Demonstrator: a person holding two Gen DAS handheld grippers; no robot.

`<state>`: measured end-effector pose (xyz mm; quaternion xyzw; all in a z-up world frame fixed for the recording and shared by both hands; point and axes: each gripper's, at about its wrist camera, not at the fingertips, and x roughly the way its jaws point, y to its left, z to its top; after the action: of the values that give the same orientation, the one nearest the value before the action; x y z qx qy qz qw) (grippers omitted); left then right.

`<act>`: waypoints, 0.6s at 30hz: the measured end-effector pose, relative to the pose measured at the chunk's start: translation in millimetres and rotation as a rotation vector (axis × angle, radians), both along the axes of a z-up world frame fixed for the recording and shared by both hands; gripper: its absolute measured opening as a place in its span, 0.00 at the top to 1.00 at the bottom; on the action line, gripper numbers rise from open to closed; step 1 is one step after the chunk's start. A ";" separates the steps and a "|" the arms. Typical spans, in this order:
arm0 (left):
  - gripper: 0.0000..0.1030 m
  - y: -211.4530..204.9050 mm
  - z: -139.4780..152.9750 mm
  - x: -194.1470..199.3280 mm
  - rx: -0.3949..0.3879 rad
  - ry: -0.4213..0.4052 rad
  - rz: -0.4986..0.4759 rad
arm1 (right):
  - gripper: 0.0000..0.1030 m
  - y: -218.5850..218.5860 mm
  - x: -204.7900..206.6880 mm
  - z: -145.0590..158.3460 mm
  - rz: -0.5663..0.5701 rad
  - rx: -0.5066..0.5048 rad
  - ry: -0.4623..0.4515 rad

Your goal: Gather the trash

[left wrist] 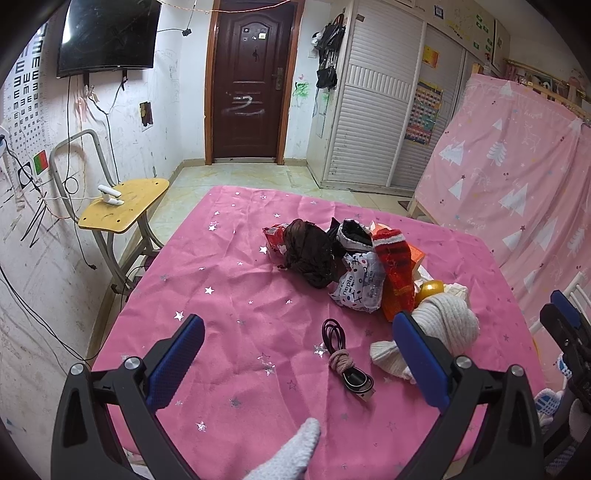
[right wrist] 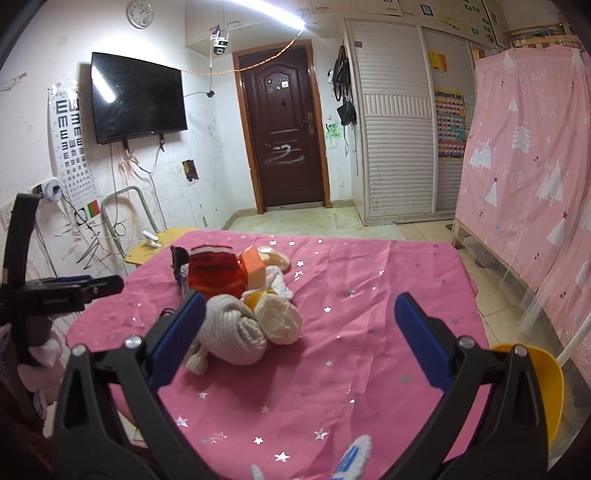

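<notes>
A heap of items lies on the pink star-patterned tablecloth (left wrist: 229, 280): a red snack wrapper (left wrist: 275, 238), a dark brown crumpled bag (left wrist: 308, 254), a white patterned tissue pack (left wrist: 360, 286), a red knit piece (left wrist: 395, 266), an orange box (right wrist: 253, 271), a golden ball (left wrist: 430, 290) and rolled white socks (left wrist: 448, 325). A coiled black cable (left wrist: 345, 360) lies nearer. My left gripper (left wrist: 299, 347) hangs open over the cloth, short of the cable. My right gripper (right wrist: 301, 323) is open too, its left finger just before the white socks (right wrist: 232, 332). Neither holds anything.
A yellow bin (right wrist: 546, 384) shows at the table's right edge. A small yellow side table (left wrist: 122, 206) with a white device stands left. A dark door (left wrist: 251, 81), a wall TV (left wrist: 107, 33), white cupboards and a pink curtain (left wrist: 517, 177) ring the room. Gloved fingers (left wrist: 295, 454) show below.
</notes>
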<state>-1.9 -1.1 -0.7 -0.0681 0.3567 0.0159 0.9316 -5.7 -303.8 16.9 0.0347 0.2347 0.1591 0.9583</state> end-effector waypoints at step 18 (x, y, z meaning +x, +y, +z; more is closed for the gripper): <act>0.09 2.3 -0.3 -0.6 -0.002 0.001 0.007 | 0.04 -0.1 -0.8 -0.4 0.001 0.001 -0.002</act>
<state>-2.6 1.2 -1.0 -0.0705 0.3568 0.0189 0.9313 -6.4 -303.9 16.5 0.0348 0.2339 0.1596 0.9585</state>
